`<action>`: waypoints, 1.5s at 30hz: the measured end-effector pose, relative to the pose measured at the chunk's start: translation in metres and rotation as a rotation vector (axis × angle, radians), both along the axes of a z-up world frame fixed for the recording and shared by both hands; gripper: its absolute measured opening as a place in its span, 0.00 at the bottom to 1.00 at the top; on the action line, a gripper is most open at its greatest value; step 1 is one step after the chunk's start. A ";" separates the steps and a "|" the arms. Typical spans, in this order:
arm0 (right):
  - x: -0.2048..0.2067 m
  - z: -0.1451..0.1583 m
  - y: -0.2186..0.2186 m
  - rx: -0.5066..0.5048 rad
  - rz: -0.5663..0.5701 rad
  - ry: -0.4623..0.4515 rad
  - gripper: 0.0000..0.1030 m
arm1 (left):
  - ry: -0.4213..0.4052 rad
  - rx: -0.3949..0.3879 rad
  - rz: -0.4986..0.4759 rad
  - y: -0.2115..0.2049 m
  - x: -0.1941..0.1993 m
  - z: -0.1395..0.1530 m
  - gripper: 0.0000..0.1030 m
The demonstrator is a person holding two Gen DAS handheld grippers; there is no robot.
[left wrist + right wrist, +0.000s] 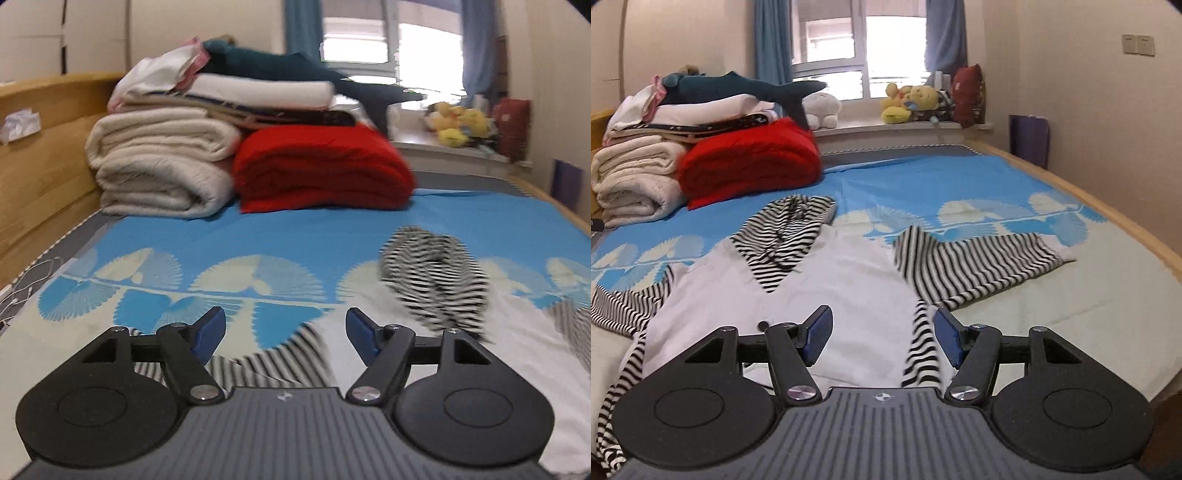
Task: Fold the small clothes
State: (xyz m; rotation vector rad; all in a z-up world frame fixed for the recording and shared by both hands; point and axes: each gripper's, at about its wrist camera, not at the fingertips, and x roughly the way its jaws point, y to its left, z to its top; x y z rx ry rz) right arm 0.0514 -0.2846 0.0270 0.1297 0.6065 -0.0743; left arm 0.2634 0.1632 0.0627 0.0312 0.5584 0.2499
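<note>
A small white garment with black-and-white striped hood and striped sleeves lies spread flat on the bed. My right gripper is open and empty, low over the garment's lower body beside a striped edge. My left gripper is open and empty, low over the garment's left striped sleeve. In the left wrist view the striped hood lies ahead to the right and the white body stretches right.
A blue and cream patterned sheet covers the bed. Folded cream blankets, a red blanket and a plush shark are stacked at the head. A wooden bed frame runs on the left. Plush toys sit on the windowsill.
</note>
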 end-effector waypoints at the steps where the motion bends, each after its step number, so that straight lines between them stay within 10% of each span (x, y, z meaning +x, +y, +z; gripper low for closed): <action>1: 0.000 0.000 -0.003 0.003 -0.017 0.007 0.61 | 0.006 0.009 0.027 0.013 0.009 -0.009 0.69; 5: 0.007 0.001 -0.005 0.029 -0.053 0.057 0.60 | 0.069 -0.035 0.187 0.083 0.035 -0.054 0.34; 12: 0.067 0.045 0.036 -0.039 0.083 0.072 0.59 | 0.133 -0.229 0.504 0.204 0.023 -0.121 0.33; 23: 0.186 0.049 0.135 -0.007 0.434 -0.123 0.50 | 0.095 -0.661 0.582 0.280 0.005 -0.164 0.42; 26: 0.202 0.023 0.139 0.009 0.433 -0.024 0.38 | 0.097 -0.619 0.572 0.272 0.011 -0.166 0.41; 29: 0.222 0.013 0.135 0.050 0.410 0.048 0.32 | 0.131 -0.521 0.575 0.261 0.024 -0.166 0.01; 34: 0.246 0.006 0.115 0.056 0.348 0.103 0.29 | 0.078 -0.382 0.565 0.220 0.038 -0.115 0.01; 40: 0.260 0.000 0.081 0.127 0.252 0.220 0.29 | 0.004 -0.299 0.253 0.092 0.059 -0.013 0.00; 45: 0.260 0.005 0.054 0.212 0.190 0.224 0.20 | 0.032 -0.393 -0.103 -0.052 0.056 0.014 0.01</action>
